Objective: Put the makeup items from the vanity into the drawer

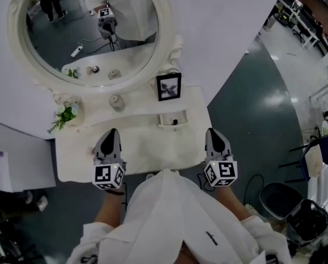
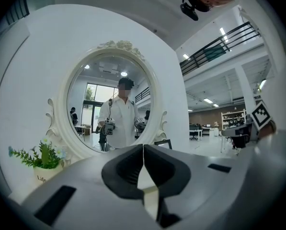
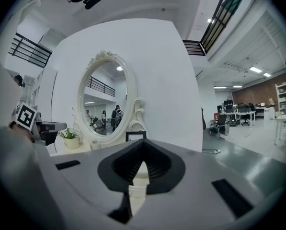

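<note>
The white vanity [image 1: 81,153] stands below me with an oval mirror [image 1: 169,32] behind it. A small round jar [image 1: 117,102] sits near the mirror's base. A small open white compartment [image 1: 165,125] on the top holds a dark item [image 1: 175,122]. My left gripper [image 1: 112,132] hovers over the front left of the vanity top, its jaws shut with nothing between them [image 2: 143,148]. My right gripper [image 1: 213,132] is at the vanity's right front corner, also shut and empty [image 3: 142,146]. Both point toward the mirror.
A potted plant [image 1: 66,114] stands at the back left of the top and a black picture frame [image 1: 168,87] at the back right. A white wall rises behind the vanity. Grey floor lies to the right, with a dark bin [image 1: 279,199] and a chair [image 1: 317,153].
</note>
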Motion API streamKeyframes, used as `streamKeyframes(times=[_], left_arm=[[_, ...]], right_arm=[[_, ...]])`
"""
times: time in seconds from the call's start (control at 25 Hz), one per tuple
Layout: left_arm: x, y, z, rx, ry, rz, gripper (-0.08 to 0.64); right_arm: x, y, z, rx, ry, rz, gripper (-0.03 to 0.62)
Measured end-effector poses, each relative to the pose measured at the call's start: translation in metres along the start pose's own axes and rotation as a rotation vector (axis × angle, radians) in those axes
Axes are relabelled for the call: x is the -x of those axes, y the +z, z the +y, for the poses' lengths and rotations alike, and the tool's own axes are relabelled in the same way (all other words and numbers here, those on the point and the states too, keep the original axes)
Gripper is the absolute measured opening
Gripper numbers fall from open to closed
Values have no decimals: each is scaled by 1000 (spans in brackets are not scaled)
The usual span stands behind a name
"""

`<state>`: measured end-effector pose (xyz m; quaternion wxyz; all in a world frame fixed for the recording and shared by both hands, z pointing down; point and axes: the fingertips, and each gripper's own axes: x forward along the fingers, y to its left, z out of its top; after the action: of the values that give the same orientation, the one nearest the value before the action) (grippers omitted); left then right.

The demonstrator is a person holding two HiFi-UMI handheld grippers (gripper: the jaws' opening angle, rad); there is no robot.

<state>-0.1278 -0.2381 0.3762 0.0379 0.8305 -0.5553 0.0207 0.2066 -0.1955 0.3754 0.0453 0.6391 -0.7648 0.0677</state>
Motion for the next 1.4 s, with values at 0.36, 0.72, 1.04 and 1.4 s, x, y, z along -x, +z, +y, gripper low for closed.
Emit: streamKeyframes(times=[0.36,0.72,1.04,1.4], left_arm=[[5,-4,-3,1,-23,-9,29],[1,-8,-9,16,-43,3,31],[1,-8,-15,19,-47,5,29],[3,-13,-23,24,-58,18,31]], right_arm=[[1,-2,4,0,3,1,17],[5,-5,5,18,-6,15,17],[10,-6,6,33,0,21,17],[15,-11,6,32,5,34,17]])
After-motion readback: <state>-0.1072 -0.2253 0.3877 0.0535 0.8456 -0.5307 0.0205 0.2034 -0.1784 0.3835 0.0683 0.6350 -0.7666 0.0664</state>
